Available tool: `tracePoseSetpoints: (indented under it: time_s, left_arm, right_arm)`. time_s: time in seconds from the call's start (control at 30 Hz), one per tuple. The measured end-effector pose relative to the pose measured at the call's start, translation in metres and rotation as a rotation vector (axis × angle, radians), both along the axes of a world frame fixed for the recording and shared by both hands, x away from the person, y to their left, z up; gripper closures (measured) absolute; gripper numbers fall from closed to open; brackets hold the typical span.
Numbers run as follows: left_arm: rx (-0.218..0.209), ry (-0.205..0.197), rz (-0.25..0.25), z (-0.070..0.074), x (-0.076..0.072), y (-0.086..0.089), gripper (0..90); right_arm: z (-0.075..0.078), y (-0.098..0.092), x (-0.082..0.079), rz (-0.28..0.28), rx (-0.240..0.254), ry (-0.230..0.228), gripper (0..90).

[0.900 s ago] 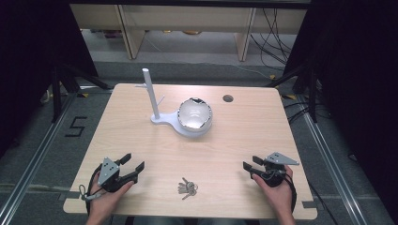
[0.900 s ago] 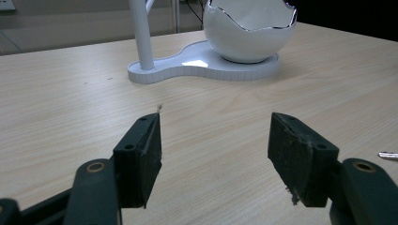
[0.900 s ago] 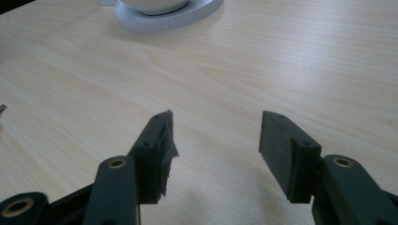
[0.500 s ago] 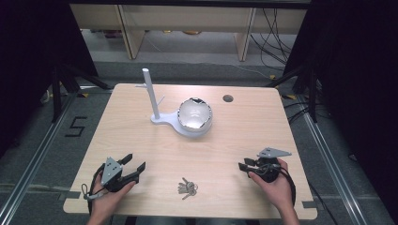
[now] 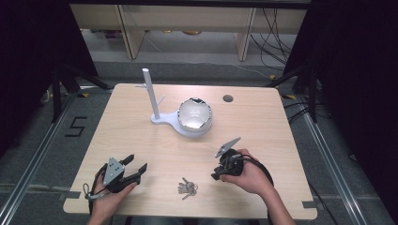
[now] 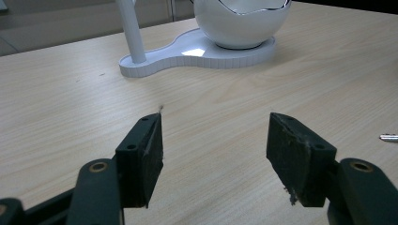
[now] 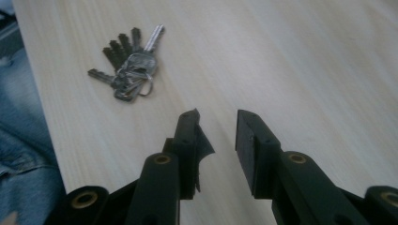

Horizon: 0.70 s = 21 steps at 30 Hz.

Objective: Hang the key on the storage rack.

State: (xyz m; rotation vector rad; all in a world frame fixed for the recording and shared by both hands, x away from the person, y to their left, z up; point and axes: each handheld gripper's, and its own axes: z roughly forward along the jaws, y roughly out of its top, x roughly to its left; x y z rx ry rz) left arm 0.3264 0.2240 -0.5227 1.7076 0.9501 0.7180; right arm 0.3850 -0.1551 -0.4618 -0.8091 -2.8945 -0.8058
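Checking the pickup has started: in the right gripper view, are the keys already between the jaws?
No, the keys lie on the table ahead of the right gripper, whose jaws are empty.

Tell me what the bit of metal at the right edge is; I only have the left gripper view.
Observer: It is the tip of a bunch of keys, lying flat near the front edge of the table, between the person's two hands.
Operator: Where is the other hand-held gripper?
Observer: The right hand-held gripper is just to the right of the keys and points at them. Its jaws are apart with nothing between them, and they are not touching the keys.
Operator: My view cuts off the white post. What is higher up?
Observer: The post stands upright, with short pegs sticking out of its sides. Nothing hangs on them.
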Motion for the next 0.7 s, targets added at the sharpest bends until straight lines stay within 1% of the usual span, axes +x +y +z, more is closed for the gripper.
tracePoseSetpoints:
  time_s: [0.03, 0.1, 0.13, 0.17, 0.2, 0.23, 0.27, 0.3, 0.33, 0.37, 0.43, 0.47, 0.5, 0.63, 0.67, 0.7]
  left_arm:
    - [-0.002, -0.007, -0.005, -0.001, 0.001, 0.0, 36.5]
    - [0.002, -0.004, -0.004, -0.001, 0.001, -0.001, 36.6]
    - [0.009, -0.001, -0.004, 0.0, 0.001, -0.001, 36.6]
    - [0.016, 0.003, -0.001, 0.0, 0.001, -0.001, 36.6]
    - [0.014, 0.0, -0.003, 0.0, 0.0, -0.001, 36.6]
    - [0.014, -0.002, -0.003, 0.0, 0.0, -0.001, 36.6]
    - [0.014, -0.002, -0.003, 0.0, 0.0, -0.001, 36.5]
    - [0.006, -0.01, -0.009, -0.001, 0.0, -0.002, 36.5]
    - [0.006, -0.01, -0.009, -0.001, 0.0, -0.002, 36.5]
    - [0.006, -0.01, -0.007, -0.001, 0.0, -0.002, 36.5]
    - [0.007, -0.008, -0.008, 0.0, 0.0, -0.002, 36.4]
    - [0.017, -0.002, -0.007, 0.0, 0.0, -0.002, 36.4]
    - [0.025, 0.001, -0.008, 0.0, 0.0, -0.002, 36.3]
    - [0.028, -0.006, -0.013, 0.0, 0.0, -0.003, 36.4]
    - [0.031, -0.005, -0.013, 0.0, 0.0, -0.004, 36.4]
    - [0.028, -0.006, -0.014, -0.001, 0.0, -0.004, 36.4]
  right_arm:
    - [0.0, 0.012, 0.001, 0.021, -0.038, 0.037, 71.6]
    - [-0.001, 0.022, 0.002, 0.055, -0.051, 0.054, 72.5]
    - [-0.001, 0.022, 0.002, 0.055, -0.051, 0.054, 72.5]
    - [-0.003, 0.033, 0.004, 0.109, -0.075, 0.071, 73.5]
    - [-0.004, 0.036, 0.004, 0.132, -0.082, 0.074, 73.9]
    - [-0.005, 0.04, 0.004, 0.136, -0.096, 0.085, 74.2]
    - [-0.005, 0.04, 0.004, 0.136, -0.096, 0.085, 74.2]
    - [-0.007, 0.047, 0.005, 0.155, -0.117, 0.107, 75.3]
    - [-0.007, 0.048, 0.005, 0.148, -0.137, 0.116, 75.5]
    - [-0.008, 0.051, 0.006, 0.145, -0.139, 0.133, 75.7]
    - [-0.009, 0.054, 0.008, 0.165, -0.148, 0.137, 76.5]
    - [-0.009, 0.054, 0.008, 0.165, -0.148, 0.137, 76.5]
    - [-0.01, 0.057, 0.009, 0.179, -0.163, 0.152, 77.0]
    - [-0.013, 0.063, 0.009, 0.199, -0.179, 0.166, 77.6]
    - [-0.013, 0.064, 0.009, 0.211, -0.184, 0.17, 77.8]
    - [-0.014, 0.066, 0.008, 0.212, -0.195, 0.178, 78.0]
